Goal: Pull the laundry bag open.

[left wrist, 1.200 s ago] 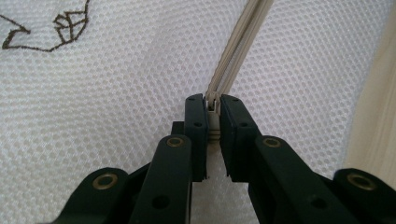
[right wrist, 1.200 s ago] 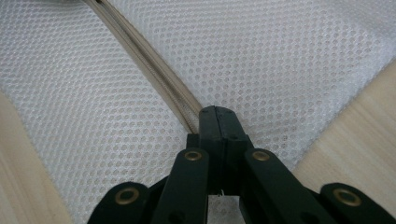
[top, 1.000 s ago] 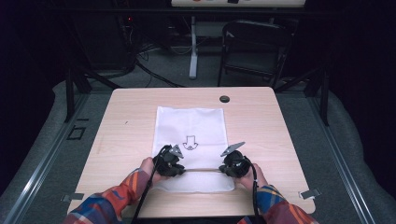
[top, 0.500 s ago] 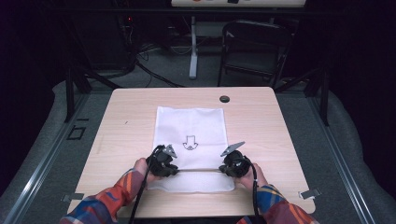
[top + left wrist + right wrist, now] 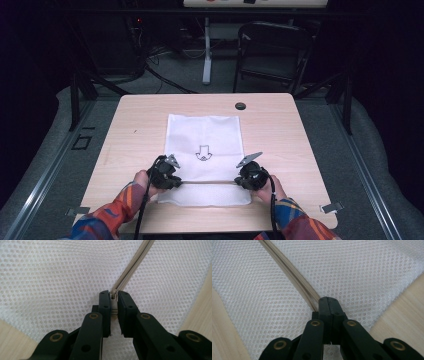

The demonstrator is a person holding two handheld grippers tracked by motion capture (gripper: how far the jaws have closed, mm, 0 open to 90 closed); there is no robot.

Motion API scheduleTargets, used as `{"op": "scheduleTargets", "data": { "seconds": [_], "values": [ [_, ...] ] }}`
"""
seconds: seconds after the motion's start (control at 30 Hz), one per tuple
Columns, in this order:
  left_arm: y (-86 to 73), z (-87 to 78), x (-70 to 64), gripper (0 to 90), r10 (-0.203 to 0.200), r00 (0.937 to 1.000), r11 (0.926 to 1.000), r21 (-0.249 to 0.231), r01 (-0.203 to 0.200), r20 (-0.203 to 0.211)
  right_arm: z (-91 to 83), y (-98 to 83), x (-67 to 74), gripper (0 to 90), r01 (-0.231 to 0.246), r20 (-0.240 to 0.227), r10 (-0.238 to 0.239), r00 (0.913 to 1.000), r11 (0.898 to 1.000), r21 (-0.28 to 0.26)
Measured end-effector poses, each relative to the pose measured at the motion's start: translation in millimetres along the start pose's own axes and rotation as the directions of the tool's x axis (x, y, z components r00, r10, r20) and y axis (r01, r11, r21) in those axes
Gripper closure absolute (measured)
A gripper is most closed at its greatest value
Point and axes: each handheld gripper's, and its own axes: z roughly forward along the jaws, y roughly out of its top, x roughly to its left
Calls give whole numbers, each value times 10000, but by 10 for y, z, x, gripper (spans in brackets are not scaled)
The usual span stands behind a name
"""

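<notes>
Your white mesh bag (image 5: 204, 160) lies flat mid-surface (image 5: 300, 150). The left tongs (image 5: 172, 181) clamp the zipper slider (image 5: 113, 296) at the bag's 8 o'clock; the right tongs (image 5: 241, 181) pinch the zipper (image 5: 207, 182) end at 4 o'clock. How much zipping remains, I cannot tell

Both forearms enter from six o'clock in patterned sleeves. The left gripper (image 5: 170, 176) sits at about seven o'clock, jaws nearly closed with a narrow gap. The right gripper (image 5: 248, 175) sits at five o'clock, jaws pressed fully together, pointing toward nine o'clock.
</notes>
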Motion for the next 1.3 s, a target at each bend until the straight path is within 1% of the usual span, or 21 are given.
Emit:
{"op": "scheduleTargets", "data": {
  "seconds": [0.17, 0.27, 0.4, 0.43, 0.5, 0.6, 0.67, 0.73, 0.83, 0.9, 0.93, 1.0, 1.07, 1.1, 1.2, 1.27, 1.3],
  "values": [
    [-39, -36, 15, 815, -64, 9999, 9999, 80, 65, -127, -3, 2, 8, 900, -50, 31, 49, 10000, 10000, 42],
    [-85, -65, 42, 815, -181, 9997, 9998, 89, 182, -171, -3, 1, 7, 900, -31, 24, 31, 10000, 10000, 29],
    [-142, -108, 69, 815, -423, 9988, 9991, 62, 424, -232, -5, -2, 0, 900, 12, 47, -12, 10000, 10000, 52],
    [-156, -121, 82, 815, -406, 9987, 9992, 54, 408, -303, -8, -1, 1, 900, 16, 52, -17, 10000, 10000, 90],
    [-191, -148, 100, 815, -580, 9978, 9983, 37, 582, -315, -8, -2, 1, 900, 14, 55, -14, 10000, 10000, 73],
    [-240, -186, 120, 815, -705, 9968, 9975, 7, 706, -376, -5, -4, 1, 900, 3, 61, -3, 10000, 10000, 27],
    [-264, -207, 122, 816, -774, 9957, 9970, 15, 776, -507, -8, -2, 0, 900, 18, 55, -18, 10000, 10000, 75],
    [-290, -234, 121, 816, -749, 9951, 9971, 52, 754, -652, -7, -1, 4, 900, 19, 63, -19, 10000, 10000, 78],
    [-347, -287, 150, 816, -953, 9921, 9954, 9, 957, -821, -7, -4, 1, 900, 5, 45, -5, 10000, 10000, 59],
    [-396, -322, 174, 817, -1142, 9873, 9933, 64, 1156, -1101, -12, -3, 2, 900, 33, 61, -34, 10000, 9999, 126],
    [-434, -346, 196, 817, -1292, 9847, 9914, 71, 1310, -1169, -11, -6, 1, 900, 3, 72, -3, 10000, 10000, 83],
    [-500, -395, 241, 817, -1654, 9827, 9862, -208, 1642, -827, -10, -13, -3, 900, -69, 43, 69, 10000, 10000, 24],
    [-490, -404, 206, 816, -1451, 9835, 9894, -172, 1440, -1078, -10, -11, -2, 900, -57, 41, 57, 10000, 10000, 39],
    [-483, -398, 199, 816, -1397, 9841, 9902, -64, 1398, -1101, -10, -11, -2, 900, -54, 53, 54, 10000, 10000, 38],
    [-480, -376, 213, 812, -1412, 9849, 9899, -26, 1417, -1006, -10, -13, -2, 900, -74, 53, 74, 10000, 10000, 18],
    [-467, -373, 204, 808, -1384, 9855, 9903, -12, 1390, -976, -17, -23, -15, 900, 18, -27, -18, 10000, 10000, 9],
    [-460, -377, 201, 802, -1376, 9853, 9904, -55, 1378, -1012, -7, -27, 0, 900, 52, 22, -51, 10000, 9999, -144]
  ]
}}
